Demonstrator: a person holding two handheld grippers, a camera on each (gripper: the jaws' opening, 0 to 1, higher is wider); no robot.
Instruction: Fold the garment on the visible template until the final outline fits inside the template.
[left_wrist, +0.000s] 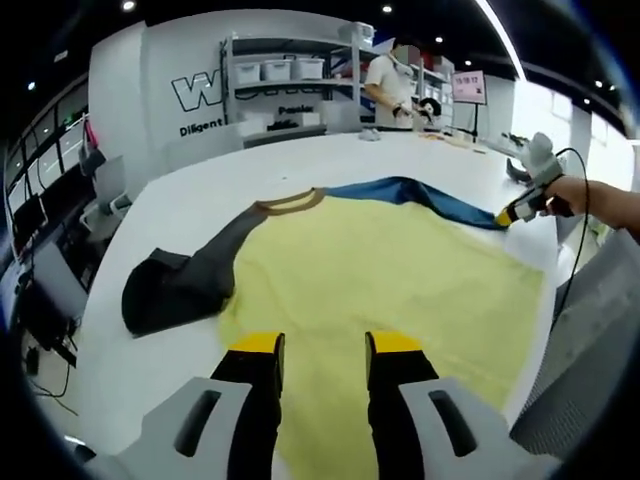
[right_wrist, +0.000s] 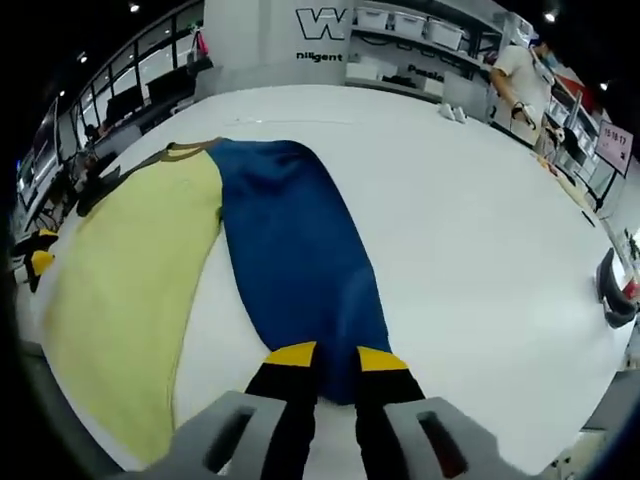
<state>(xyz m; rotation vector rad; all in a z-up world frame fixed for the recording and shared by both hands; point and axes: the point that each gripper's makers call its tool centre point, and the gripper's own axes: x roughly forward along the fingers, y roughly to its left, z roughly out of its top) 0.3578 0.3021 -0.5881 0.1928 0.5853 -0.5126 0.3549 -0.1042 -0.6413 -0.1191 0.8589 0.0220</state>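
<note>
Here, one garment (left_wrist: 380, 270) lies flat on a white table (right_wrist: 480, 250): a soft yellow body, one blue sleeve (right_wrist: 300, 270), one dark grey sleeve (left_wrist: 185, 280). The left gripper (left_wrist: 325, 350) hovers over the yellow hem, jaws apart. The right gripper (right_wrist: 325, 355) has its yellow-tipped jaws apart at the blue cuff.

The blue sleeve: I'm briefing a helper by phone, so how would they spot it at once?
On the big white table lies a shirt with a pale yellow body. The blue sleeve runs from its brown collar toward the right claw. It is the only blue part; the opposite sleeve is dark grey.
</note>
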